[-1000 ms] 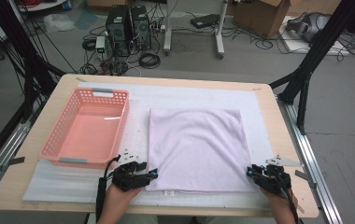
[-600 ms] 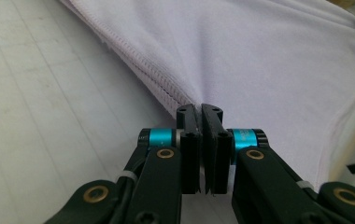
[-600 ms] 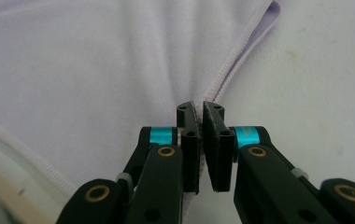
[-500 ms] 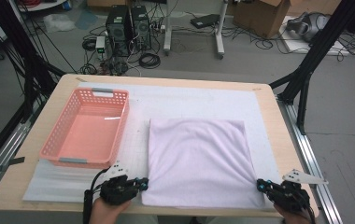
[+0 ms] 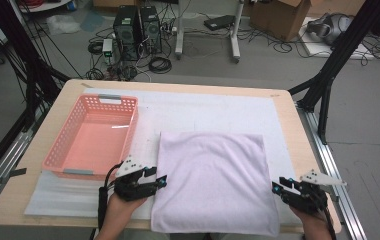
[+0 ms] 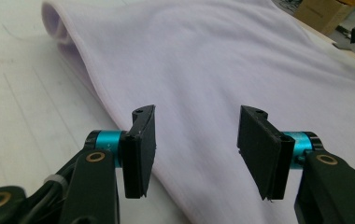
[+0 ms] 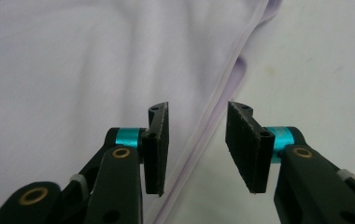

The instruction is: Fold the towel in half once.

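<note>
- The left gripper (image 5: 159, 181) sits at the near left of the folded lavender towel (image 5: 213, 180), pointing inward at its left edge. Its jaws have just been opening and stand about half apart, with nothing pinched between them; in the left gripper view the cloth lies under and beyond the pads (image 6: 140, 149), untouched.
- The right gripper (image 5: 278, 186) mirrors it at the towel's near right edge. Its jaws have also just been opening, to a moderate gap, and hold nothing; in the right gripper view the towel's hemmed edge runs beneath that gap.
- The matched placement, one gripper per side, suits a two-handed fold or lift, so the cloth would stay square, I judge.
- The towel lies flat in the near middle of the white mat (image 5: 218, 112), which gives a clean, even surface on the table (image 5: 288, 105).
- Farther left, the pink basket (image 5: 53, 160) stands empty just beside the towel, likely the place the cloth is meant to go.
</note>
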`<state>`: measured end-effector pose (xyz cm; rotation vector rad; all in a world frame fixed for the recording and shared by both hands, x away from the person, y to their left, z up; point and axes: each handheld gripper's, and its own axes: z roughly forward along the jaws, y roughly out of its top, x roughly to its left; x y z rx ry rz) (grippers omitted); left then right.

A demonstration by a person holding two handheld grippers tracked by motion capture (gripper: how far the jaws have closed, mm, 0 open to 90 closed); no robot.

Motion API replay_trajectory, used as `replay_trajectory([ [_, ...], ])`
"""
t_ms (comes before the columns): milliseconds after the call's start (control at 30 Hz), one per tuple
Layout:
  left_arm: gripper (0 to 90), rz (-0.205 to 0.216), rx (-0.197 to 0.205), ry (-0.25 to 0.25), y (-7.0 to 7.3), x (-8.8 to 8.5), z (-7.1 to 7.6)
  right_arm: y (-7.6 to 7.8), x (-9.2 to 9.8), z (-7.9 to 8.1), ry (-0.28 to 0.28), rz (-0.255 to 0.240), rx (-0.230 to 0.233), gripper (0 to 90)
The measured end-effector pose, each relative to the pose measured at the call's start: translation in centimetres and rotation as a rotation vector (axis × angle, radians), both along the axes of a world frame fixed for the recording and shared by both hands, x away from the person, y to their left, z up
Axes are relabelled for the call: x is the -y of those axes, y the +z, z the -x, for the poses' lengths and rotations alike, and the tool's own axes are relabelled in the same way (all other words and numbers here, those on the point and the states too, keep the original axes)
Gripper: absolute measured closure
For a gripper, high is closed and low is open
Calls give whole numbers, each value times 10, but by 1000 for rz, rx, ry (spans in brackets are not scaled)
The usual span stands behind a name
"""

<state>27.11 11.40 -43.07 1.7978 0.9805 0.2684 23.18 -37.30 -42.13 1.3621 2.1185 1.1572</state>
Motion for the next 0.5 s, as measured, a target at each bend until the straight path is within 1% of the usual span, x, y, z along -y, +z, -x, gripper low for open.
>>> replay_trajectory([
  [33,477,4,1,1,0,1,-9,0,1,-10,-4,-2,8,588],
  [100,491,22,-10,7,0,4,-25,1,1,-29,-8,-1,8,588],
  [167,489,14,1,19,0,7,-39,2,0,-48,-7,10,6,588],
  [200,487,26,7,26,0,8,-45,3,-1,-57,-1,15,8,587],
  [267,484,14,17,34,2,11,-58,6,-3,-75,5,19,11,575],
  [300,485,18,18,44,4,12,-64,6,-4,-83,11,19,12,569],
  [333,485,22,24,53,6,12,-70,8,-6,-92,14,30,4,562],
  [367,487,16,27,57,8,13,-77,9,-7,-100,16,39,5,552],
  [400,488,23,16,69,10,14,-86,10,-9,-108,22,42,5,549],
  [433,480,27,11,79,12,15,-91,11,-10,-118,26,47,10,539],
  [500,470,18,11,89,14,19,-105,12,-11,-131,29,42,10,520],
])
